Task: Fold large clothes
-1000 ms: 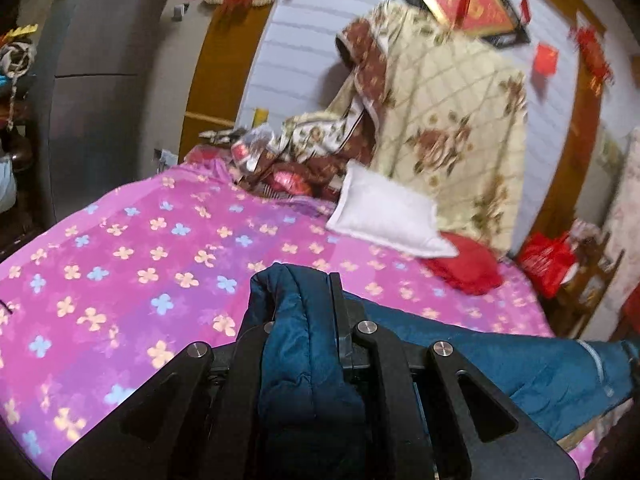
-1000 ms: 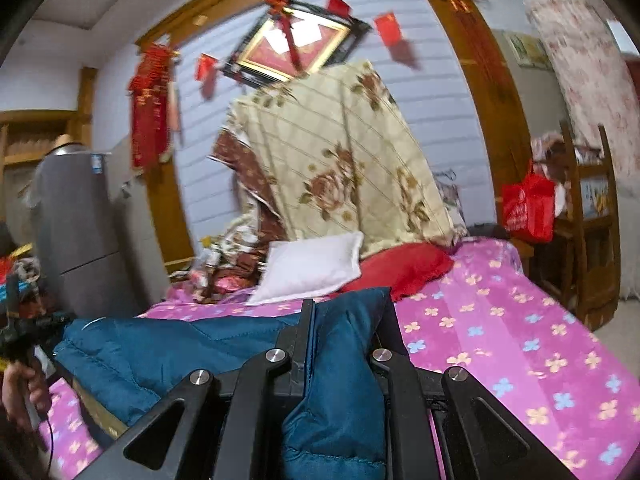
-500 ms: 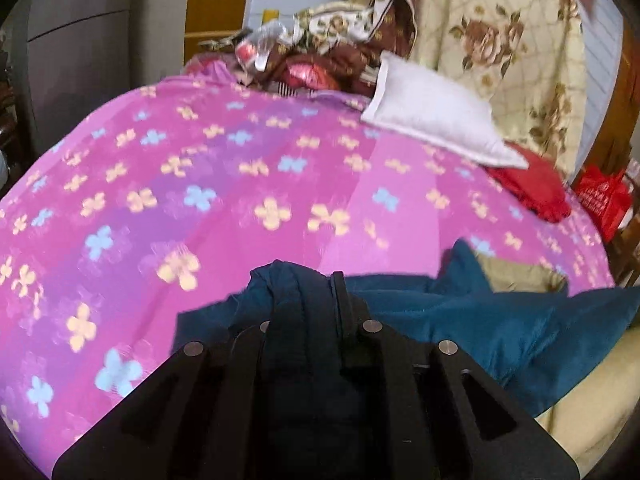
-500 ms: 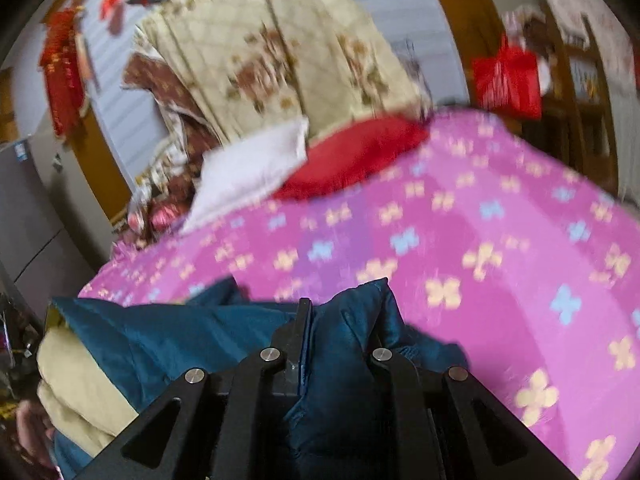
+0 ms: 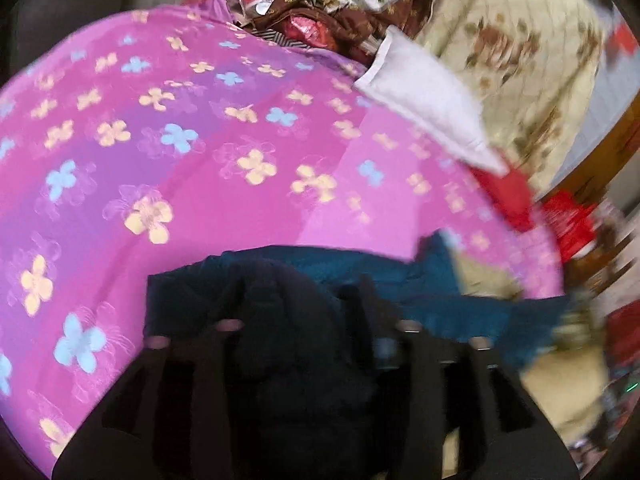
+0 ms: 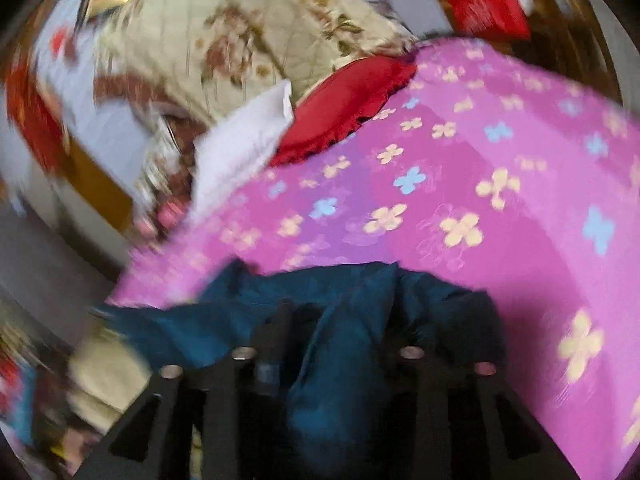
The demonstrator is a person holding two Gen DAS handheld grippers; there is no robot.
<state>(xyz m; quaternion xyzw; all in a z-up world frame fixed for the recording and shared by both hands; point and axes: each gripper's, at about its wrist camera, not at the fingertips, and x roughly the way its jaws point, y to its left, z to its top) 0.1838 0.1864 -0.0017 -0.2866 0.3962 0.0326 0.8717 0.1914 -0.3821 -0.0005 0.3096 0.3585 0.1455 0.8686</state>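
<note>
A dark teal padded jacket [image 5: 400,276] with a cream lining lies on the near edge of the pink flowered bed [image 5: 224,168]. My left gripper [image 5: 304,312] is shut on a bunched fold of the jacket, low over the sheet. In the right wrist view the same jacket [image 6: 224,320] spreads to the left, its cream lining [image 6: 108,380] hanging off the bed edge. My right gripper [image 6: 336,332] is shut on another fold of it, low over the bed [image 6: 500,200]. Both views are blurred by motion.
A white pillow [image 5: 424,100] and a red cushion [image 5: 508,192] lie at the head of the bed, under a draped cream floral quilt [image 5: 516,48]. A pile of brown and patterned cloth [image 5: 320,4] sits at the far corner. A red bag [image 5: 572,216] hangs beyond the bed's right side.
Both grippers have come down from a raised hold to just over the bed, still gripping the jacket. The jacket now rests on the sheet near the front edge.
</note>
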